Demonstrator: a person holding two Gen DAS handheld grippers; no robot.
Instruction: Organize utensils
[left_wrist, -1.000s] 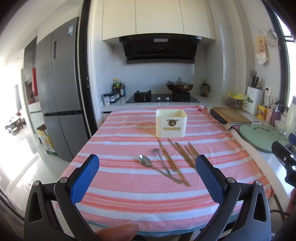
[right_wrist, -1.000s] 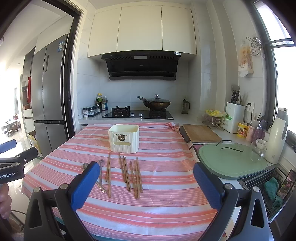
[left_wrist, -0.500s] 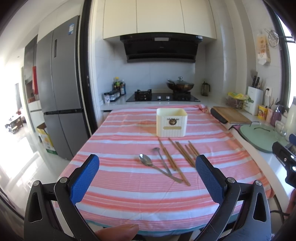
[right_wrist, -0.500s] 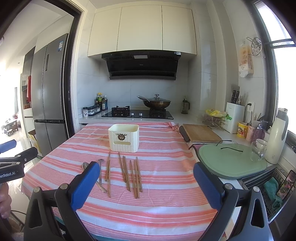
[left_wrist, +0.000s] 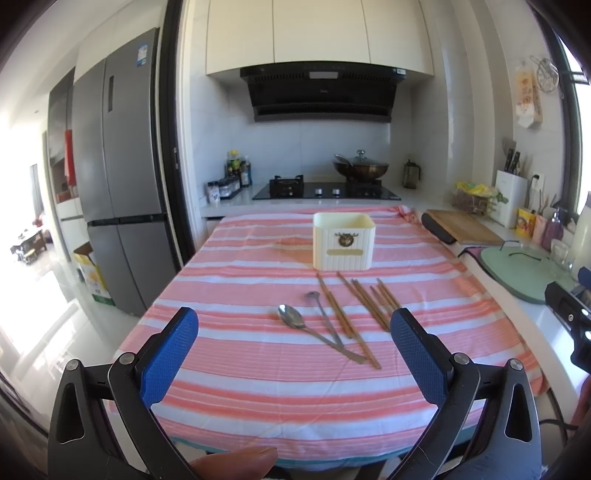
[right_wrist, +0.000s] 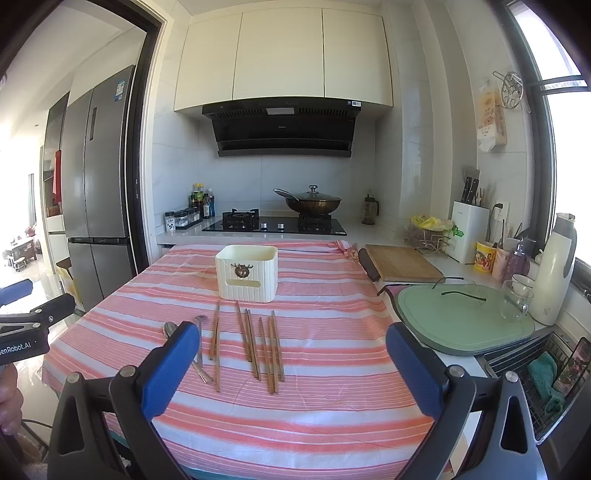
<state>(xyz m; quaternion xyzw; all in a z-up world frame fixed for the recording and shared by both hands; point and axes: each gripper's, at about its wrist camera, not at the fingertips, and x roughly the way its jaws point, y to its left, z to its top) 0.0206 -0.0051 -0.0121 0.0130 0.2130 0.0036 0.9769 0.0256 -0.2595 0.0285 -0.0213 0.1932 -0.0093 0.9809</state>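
Both my grippers, left gripper (left_wrist: 293, 345) and right gripper (right_wrist: 293, 350), are spread wide and empty since nothing's grabbed yet. The chopsticks (right_wrist: 258, 343) and spoons (left_wrist: 295, 319) lie loose just ahead of them, with the cream holder (right_wrist: 246, 272) further ahead, probably the drop spot

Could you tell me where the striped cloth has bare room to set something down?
The near strip between the utensils and the table edge is bare, as are the left side beside the spoons and the right side past the chopsticks. The middle is crowded, from the holder down through the utensils.
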